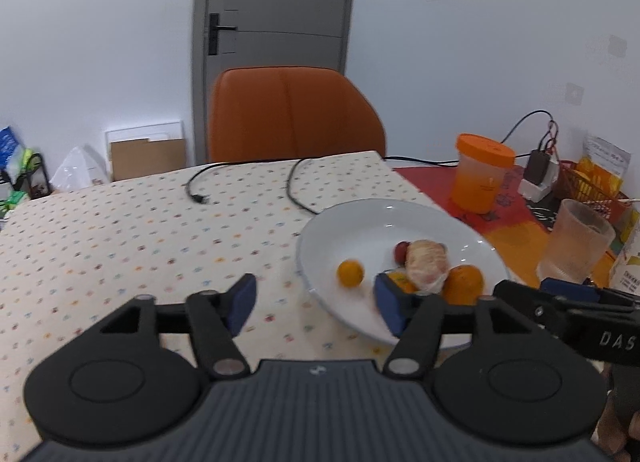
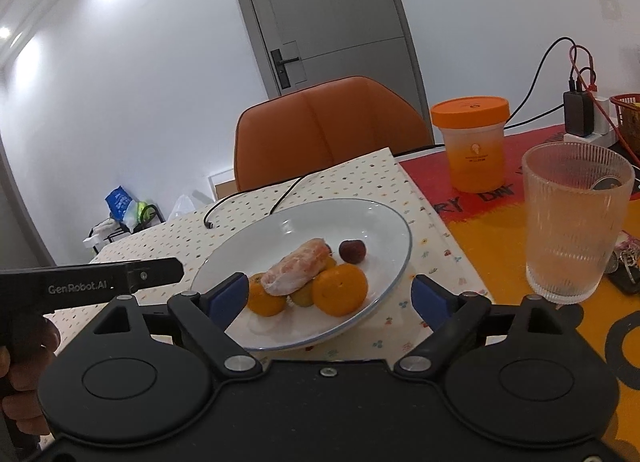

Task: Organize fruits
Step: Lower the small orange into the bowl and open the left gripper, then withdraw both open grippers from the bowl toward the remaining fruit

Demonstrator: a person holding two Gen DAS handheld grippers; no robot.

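Note:
A white plate point(image 1: 360, 221) point(image 2: 384, 221) on the dotted tablecloth holds the fruits: a peeled citrus point(image 1: 427, 264) point(image 2: 298, 266) on top, a large orange point(image 1: 463, 284) point(image 2: 340, 289), a small orange point(image 1: 350, 273) point(image 2: 266, 298), a dark red fruit point(image 1: 400, 250) point(image 2: 352, 250) and a yellowish fruit point(image 2: 302, 296) partly hidden. My left gripper point(image 1: 316, 304) is open and empty, its right finger over the plate's near rim. My right gripper point(image 2: 330, 296) is open and empty, straddling the plate's near edge.
An orange-lidded tub point(image 1: 480, 173) point(image 2: 472, 141) and a ribbed glass point(image 1: 576, 242) point(image 2: 576, 221) stand right of the plate on a red-orange mat. A black cable point(image 1: 296, 185) lies behind the plate. An orange chair point(image 1: 292, 113) stands at the table's far edge. A charger point(image 2: 578, 113) sits far right.

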